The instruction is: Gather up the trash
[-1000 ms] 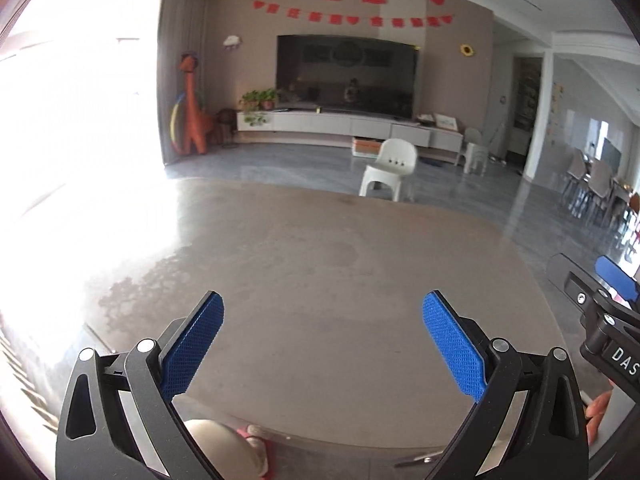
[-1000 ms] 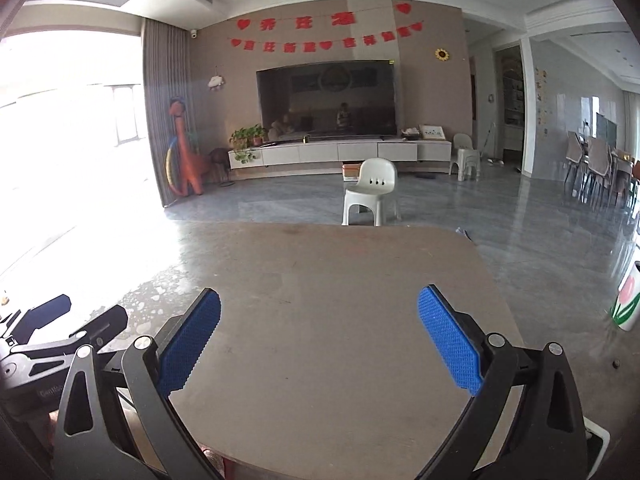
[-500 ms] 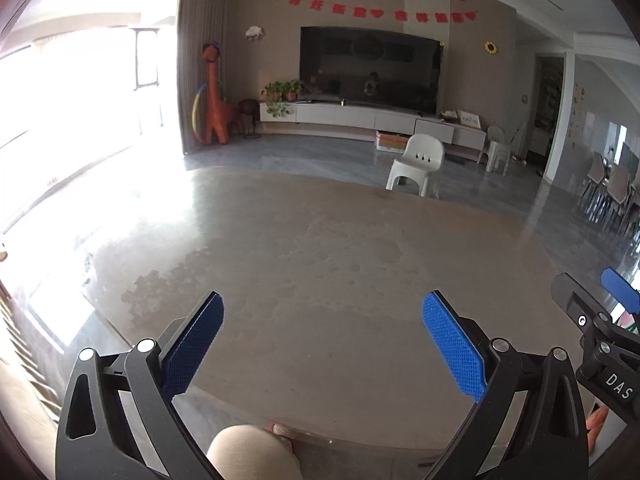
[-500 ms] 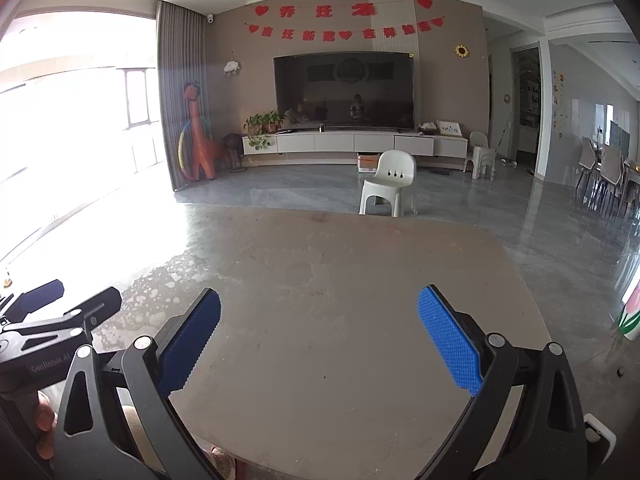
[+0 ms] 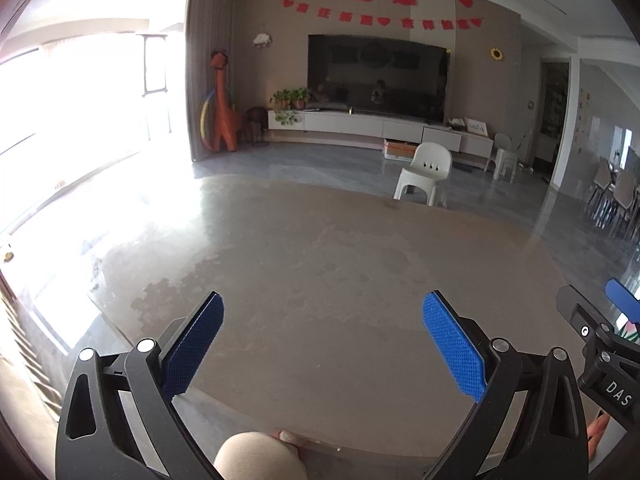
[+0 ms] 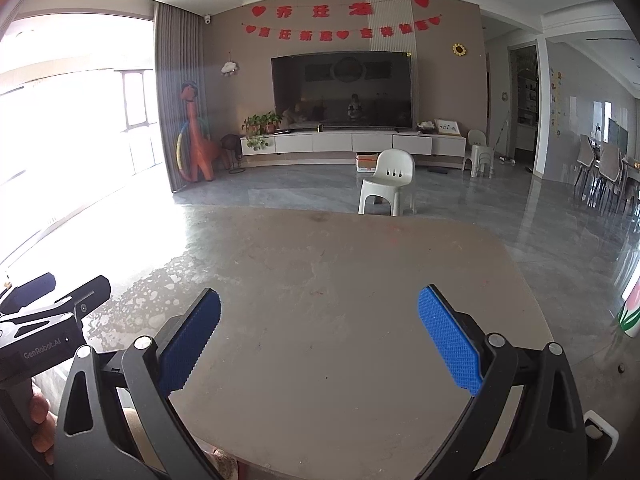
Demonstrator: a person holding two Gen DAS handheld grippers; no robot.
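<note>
My left gripper (image 5: 322,340) is open and empty, held above the near edge of a bare beige stone table (image 5: 340,280). My right gripper (image 6: 318,336) is open and empty too, above the same table (image 6: 340,280). The right gripper shows at the right edge of the left wrist view (image 5: 596,332). The left gripper shows at the left edge of the right wrist view (image 6: 52,312). No trash shows on the table in either view.
A white plastic chair (image 6: 388,188) stands just beyond the table's far edge. Behind it are a TV cabinet (image 6: 352,144), a large TV and an orange dinosaur toy (image 6: 196,144). A white container with a flower print (image 6: 630,312) stands at the right. Dining chairs (image 6: 604,176) stand far right.
Both cameras have tilted down and pulled back a little, so more of the table shows. Both grippers stay open and empty.
</note>
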